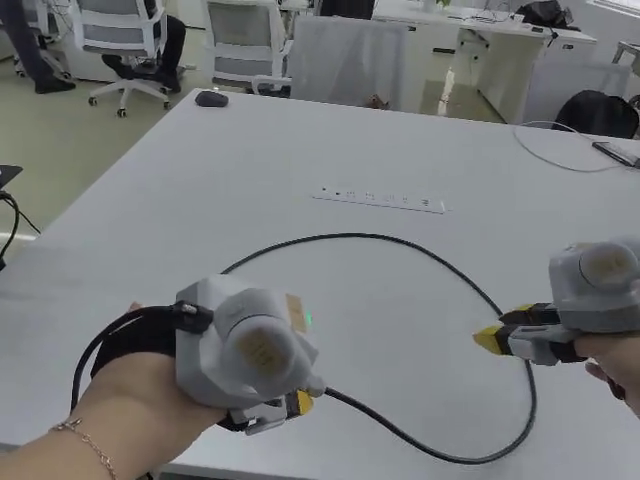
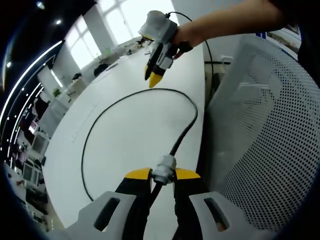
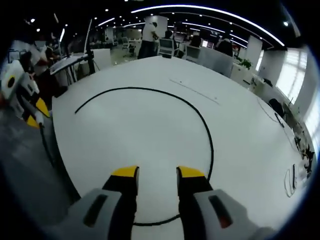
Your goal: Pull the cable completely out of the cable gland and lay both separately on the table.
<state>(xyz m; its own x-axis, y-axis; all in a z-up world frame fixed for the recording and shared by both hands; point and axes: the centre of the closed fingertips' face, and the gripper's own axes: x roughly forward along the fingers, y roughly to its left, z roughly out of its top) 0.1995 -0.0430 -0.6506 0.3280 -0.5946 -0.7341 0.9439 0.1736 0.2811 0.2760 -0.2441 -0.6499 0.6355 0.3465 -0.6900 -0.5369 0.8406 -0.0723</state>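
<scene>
cable [image 1: 400, 241] loops on bench [image 1: 250, 160] | cable gland [image 2: 164, 167] on cable, between left hand-held gripper [image 2: 162, 175] jaws | socket strip [image 1: 378, 198] behind loop

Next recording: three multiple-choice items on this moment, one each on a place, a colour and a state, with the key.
1. Where is the cable gland?
A. loose on the floor
B. between the jaws of the left tool
C. on a chair

2. What colour is the cable?
A. red
B. white
C. black

3. How is the right tool?
A. open and empty
B. shut on the cable
C. shut on the gland

Key: 1 B, the left gripper view shows the grey gland between the yellow tips. 2 C, a black loop lies on the white table. 3 A, its jaws stand apart with nothing between them.
</scene>
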